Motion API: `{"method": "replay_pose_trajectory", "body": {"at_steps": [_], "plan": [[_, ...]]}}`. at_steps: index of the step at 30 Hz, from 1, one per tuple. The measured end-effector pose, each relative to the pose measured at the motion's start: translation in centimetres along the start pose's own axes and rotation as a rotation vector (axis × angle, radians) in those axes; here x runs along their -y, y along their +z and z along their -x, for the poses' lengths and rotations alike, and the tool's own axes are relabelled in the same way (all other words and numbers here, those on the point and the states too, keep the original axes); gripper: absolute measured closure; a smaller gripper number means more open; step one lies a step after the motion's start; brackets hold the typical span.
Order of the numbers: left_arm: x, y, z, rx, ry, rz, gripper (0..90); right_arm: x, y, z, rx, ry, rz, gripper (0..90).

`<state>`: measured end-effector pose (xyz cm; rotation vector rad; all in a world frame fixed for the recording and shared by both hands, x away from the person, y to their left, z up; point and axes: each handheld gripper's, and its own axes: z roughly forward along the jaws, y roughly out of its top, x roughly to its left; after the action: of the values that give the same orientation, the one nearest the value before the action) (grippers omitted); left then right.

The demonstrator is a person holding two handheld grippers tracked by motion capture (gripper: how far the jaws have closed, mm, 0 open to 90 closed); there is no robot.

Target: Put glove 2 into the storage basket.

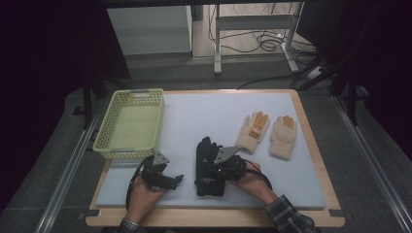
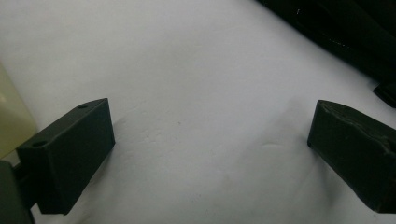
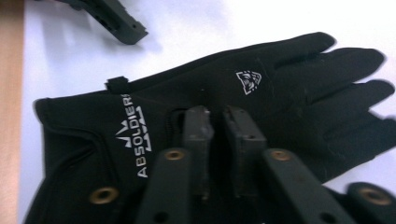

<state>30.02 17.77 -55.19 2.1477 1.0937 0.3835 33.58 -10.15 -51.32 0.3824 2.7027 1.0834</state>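
Black glove: a black fabric glove with white "ABSOLDIERS" lettering and a small white crest [image 3: 261,88] lies flat on the near middle of the surface, cuff toward the person, fingers pointing away; in the high view it sits just left of the right hand [image 1: 208,162]
Right gripper: the black two-jaw gripper with a grey three-cornered plate on top [image 1: 224,164] is held low over the back of the black glove; in its own view [image 3: 223,140] the jaws stand close together with a narrow slit between them, tips against the fabric near the middle of the glove; I cannot tell whether any cloth is pinched in that slit
Left gripper: the second black gripper [image 1: 177,179] rests in the left hand at the near left of the surface, just left of the glove's cuff and apart from it; in its own view [image 2: 210,154] the jaws stand wide apart with bare white mat between them, holding nothing
Surface: a pale wooden board covered by a white foam mat [image 1: 194,116]
Basket: a pale yellow plastic lattice basket [image 1: 154,127] sits at the far left of the mat, beyond the left gripper
Other gloves: two cream knitted gloves with orange-yellow patches [image 1: 268,131] lie side by side at the right, fingers pointing away, well apart from the black glove
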Motion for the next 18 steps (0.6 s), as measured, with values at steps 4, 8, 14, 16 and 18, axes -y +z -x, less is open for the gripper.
{"method": "replay_pose_trajectory", "body": {"at_steps": [4,8,14,16,18], "plan": [[0.0,0.0,0.0,-0.001,0.001,0.0,0.6,-0.3,-0.5,0.1,0.015,0.027,0.02,63.0],[0.0,0.0,0.0,0.002,-0.004,0.002,0.7,-0.3,-1.9,0.6,0.033,0.079,0.056,58.4],[0.3,-0.8,-0.1,-0.041,-0.007,0.001,1.9,1.0,-3.6,1.4,0.059,0.149,0.073,54.6],[0.5,-1.6,-0.6,-0.042,-0.027,0.023,2.1,1.5,-4.0,1.4,0.069,0.167,0.074,51.5],[0.8,-2.4,-1.1,-0.043,-0.038,0.035,2.2,2.0,-4.4,1.2,0.09,0.178,0.075,50.3]]}}
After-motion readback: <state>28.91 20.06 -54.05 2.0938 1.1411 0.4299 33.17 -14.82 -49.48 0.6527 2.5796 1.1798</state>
